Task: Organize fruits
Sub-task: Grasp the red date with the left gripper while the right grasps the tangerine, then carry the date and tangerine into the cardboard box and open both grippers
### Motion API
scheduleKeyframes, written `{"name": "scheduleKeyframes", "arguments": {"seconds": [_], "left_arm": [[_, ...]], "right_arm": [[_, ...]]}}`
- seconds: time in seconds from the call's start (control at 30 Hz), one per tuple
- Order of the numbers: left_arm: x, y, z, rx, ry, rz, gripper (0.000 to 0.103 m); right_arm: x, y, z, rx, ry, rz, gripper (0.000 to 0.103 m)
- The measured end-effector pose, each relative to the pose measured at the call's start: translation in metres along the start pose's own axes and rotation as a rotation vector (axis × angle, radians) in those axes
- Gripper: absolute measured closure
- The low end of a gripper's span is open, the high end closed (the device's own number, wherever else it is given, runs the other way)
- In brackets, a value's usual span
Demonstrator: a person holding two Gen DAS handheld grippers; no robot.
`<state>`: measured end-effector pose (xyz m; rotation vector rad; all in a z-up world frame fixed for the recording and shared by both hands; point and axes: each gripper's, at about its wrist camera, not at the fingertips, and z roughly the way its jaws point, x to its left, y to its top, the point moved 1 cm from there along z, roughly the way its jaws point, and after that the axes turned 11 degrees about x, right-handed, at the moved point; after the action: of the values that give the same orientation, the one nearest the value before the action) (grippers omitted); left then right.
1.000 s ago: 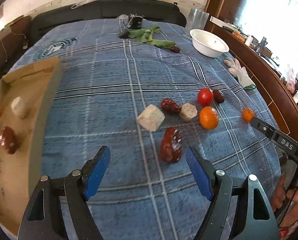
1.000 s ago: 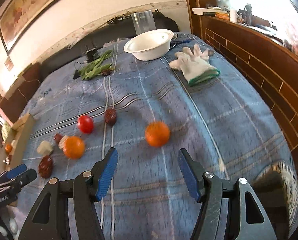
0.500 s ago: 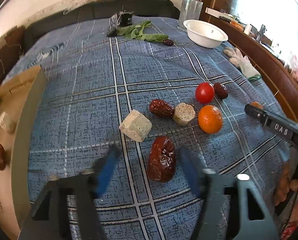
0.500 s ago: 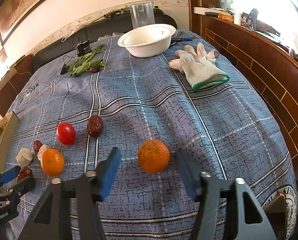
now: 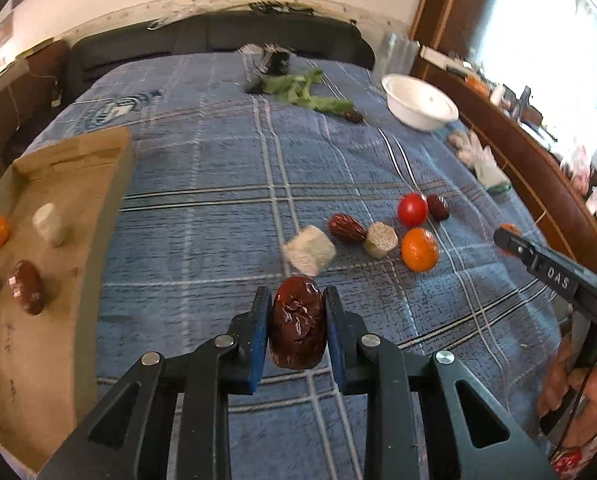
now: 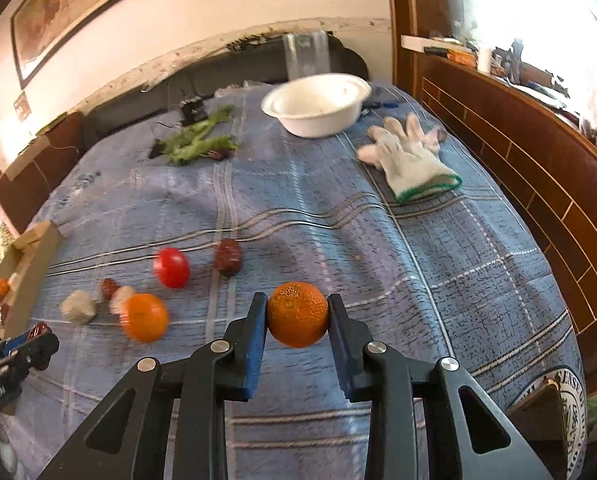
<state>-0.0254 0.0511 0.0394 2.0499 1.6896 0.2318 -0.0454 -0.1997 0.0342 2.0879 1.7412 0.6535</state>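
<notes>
The right claw (image 6: 297,316) grips an orange (image 6: 297,314) between its blue pads above the blue plaid bed (image 6: 418,248), with a second orange (image 6: 144,317), a tomato (image 6: 172,267) and a date (image 6: 228,257) lying to its left.

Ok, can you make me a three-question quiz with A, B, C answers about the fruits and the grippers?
1. Where is the white bowl?
A. at the far end of the blue cloth
B. inside the cardboard box
C. held in a gripper

2. What colour is the fruit in the right gripper?
A. green
B. orange
C. purple

3. What is the left gripper doing?
A. hanging open
B. shut on nothing
C. shut on the big red date

Answers: 1 A, the bowl sits far back on the cloth, near the white glove. 2 B, its peel is bright orange. 3 C, both pads press the date's sides.
</notes>
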Motion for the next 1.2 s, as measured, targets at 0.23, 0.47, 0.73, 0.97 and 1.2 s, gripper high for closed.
{"name": "scheduleKeyframes", "arguments": {"seconds": [0.23,0.47,0.73,0.97,1.2], "left_arm": [[0.046,-0.015,-0.044,-0.072,0.002,-0.095,0.078],[0.136,-0.036,-0.082,-0.140,0.109,-0.251,0.078],[0.230,-0.060,-0.091,-0.111,0.208,-0.428,0.078],[0.252,-0.054,-0.066,-0.031,0.195,-0.445,0.078],[0.262,-0.054,-0.057,-0.036,0.130,-0.480,0.078]], "right_arm": [[0.055,-0.008,-0.031,-0.027,0.098,-0.093,0.071],[0.158,-0.023,-0.053,-0.005,0.284,-0.264,0.070],[0.284,-0.055,-0.036,0.093,0.440,-0.475,0.070],[0.354,-0.072,0.002,0.154,0.421,-0.624,0.070],[0.376,-0.074,0.030,0.188,0.385,-0.663,0.069]]}}
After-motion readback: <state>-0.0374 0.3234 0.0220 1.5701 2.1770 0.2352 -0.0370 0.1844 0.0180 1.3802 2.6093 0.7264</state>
